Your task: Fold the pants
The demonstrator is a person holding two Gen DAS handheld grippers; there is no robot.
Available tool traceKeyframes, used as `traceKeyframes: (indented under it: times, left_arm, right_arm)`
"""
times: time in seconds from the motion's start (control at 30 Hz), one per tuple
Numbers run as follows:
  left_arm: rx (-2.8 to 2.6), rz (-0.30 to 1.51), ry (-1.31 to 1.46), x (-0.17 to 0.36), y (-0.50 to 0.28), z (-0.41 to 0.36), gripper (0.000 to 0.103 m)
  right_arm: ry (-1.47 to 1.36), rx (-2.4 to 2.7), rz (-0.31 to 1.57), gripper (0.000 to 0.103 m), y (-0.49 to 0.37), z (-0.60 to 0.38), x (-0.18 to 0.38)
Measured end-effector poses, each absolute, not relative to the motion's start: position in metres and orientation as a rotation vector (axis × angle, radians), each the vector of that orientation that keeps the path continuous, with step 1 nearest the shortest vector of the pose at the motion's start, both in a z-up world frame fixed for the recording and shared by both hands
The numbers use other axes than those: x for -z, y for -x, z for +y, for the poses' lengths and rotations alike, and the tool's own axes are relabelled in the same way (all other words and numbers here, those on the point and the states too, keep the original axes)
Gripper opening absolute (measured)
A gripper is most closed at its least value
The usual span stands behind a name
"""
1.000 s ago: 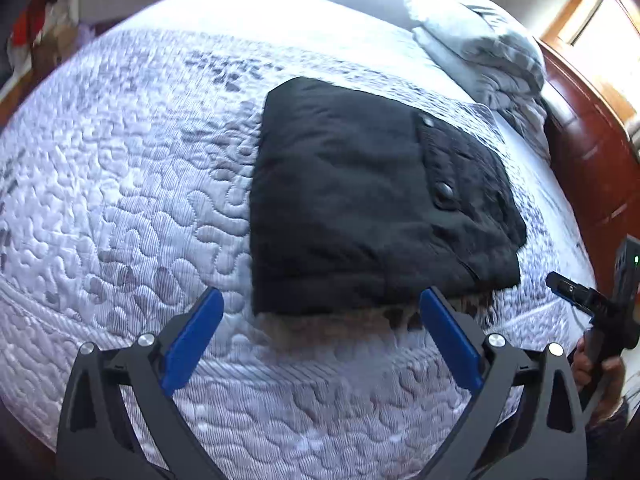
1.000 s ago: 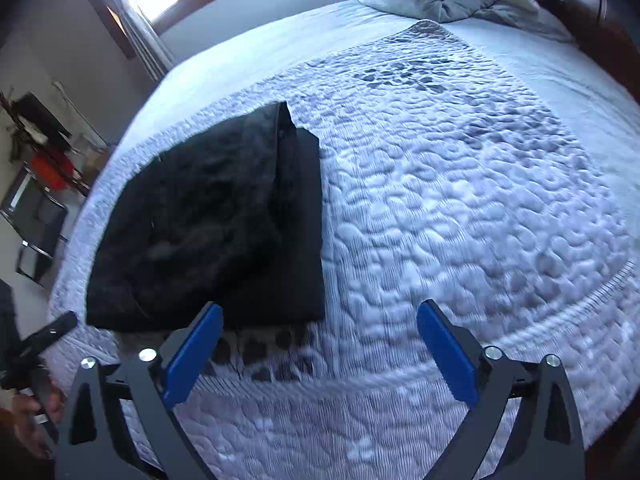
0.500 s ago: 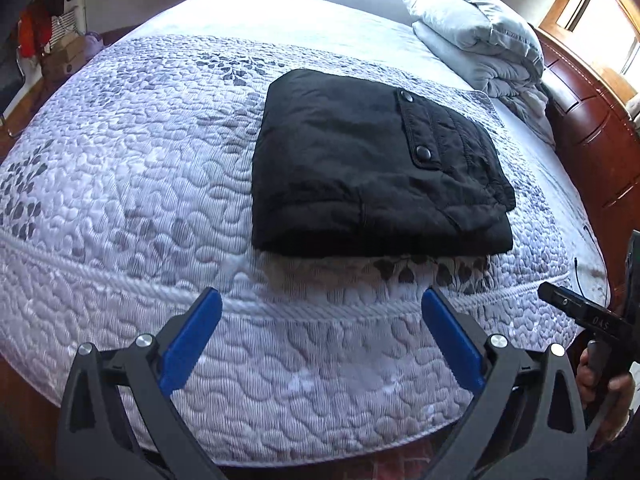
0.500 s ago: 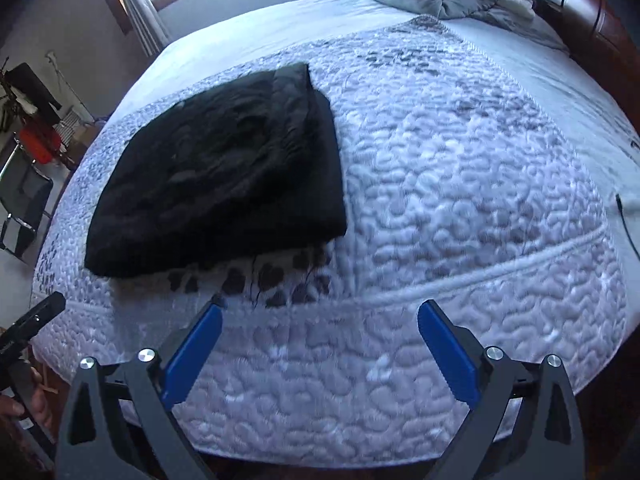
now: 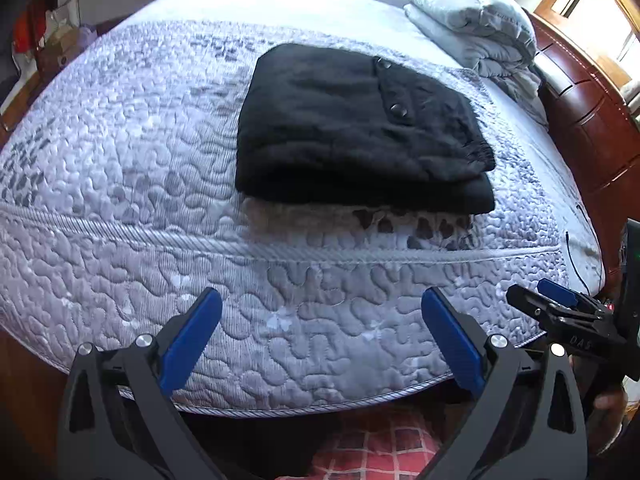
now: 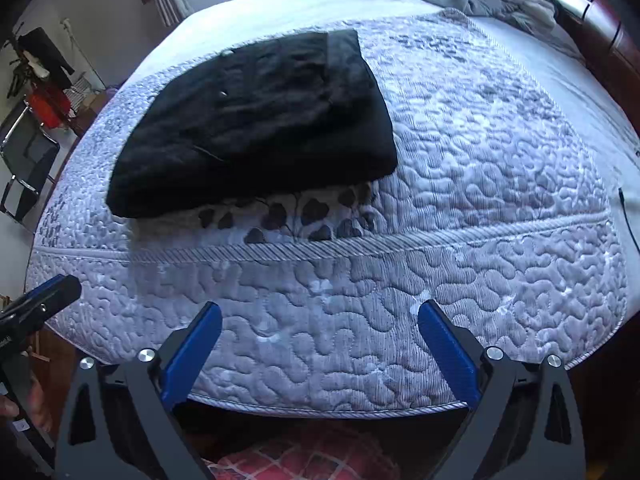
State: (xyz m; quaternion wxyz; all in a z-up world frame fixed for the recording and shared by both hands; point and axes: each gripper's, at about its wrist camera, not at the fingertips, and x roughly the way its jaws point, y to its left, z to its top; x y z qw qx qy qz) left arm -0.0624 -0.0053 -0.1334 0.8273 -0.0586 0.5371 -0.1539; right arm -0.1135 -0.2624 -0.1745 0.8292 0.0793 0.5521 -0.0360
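The black pants (image 5: 352, 132) lie folded in a compact rectangle on the quilted grey bedspread (image 5: 120, 152), near the bed's front edge; a pocket flap with snaps faces up. They also show in the right wrist view (image 6: 256, 120). My left gripper (image 5: 320, 320) is open and empty, held off the bed's front edge, well short of the pants. My right gripper (image 6: 320, 328) is open and empty too, likewise back from the bed. Each gripper shows at the side of the other's view: the right one (image 5: 560, 312), the left one (image 6: 36, 300).
A pile of grey bedding (image 5: 468, 16) lies at the head of the bed by the dark wooden headboard (image 5: 592, 112). A black cable (image 5: 576, 256) hangs at the bed's right corner. A chair and clutter (image 6: 32, 120) stand at the far side. Red checked cloth (image 5: 376, 448) shows below.
Both grippers have drawn back and down from the bed, so the mattress edge and side now show. The folded pants have not moved.
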Motion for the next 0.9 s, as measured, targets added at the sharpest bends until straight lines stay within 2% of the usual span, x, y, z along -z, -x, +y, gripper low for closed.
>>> traceKeyframes:
  times: [0.63, 0.9]
  left_arm:
    - [0.269, 0.972, 0.011, 0.043, 0.1, -0.015, 0.1]
    - [0.257, 0.915, -0.025, 0.014, 0.115, -0.019, 0.1]
  right_arm:
    - [-0.129, 0.083, 1.096, 0.099, 0.133, -0.236, 0.105]
    - [-0.1, 0.094, 1.091, 0.099, 0.138, -0.228, 0.096]
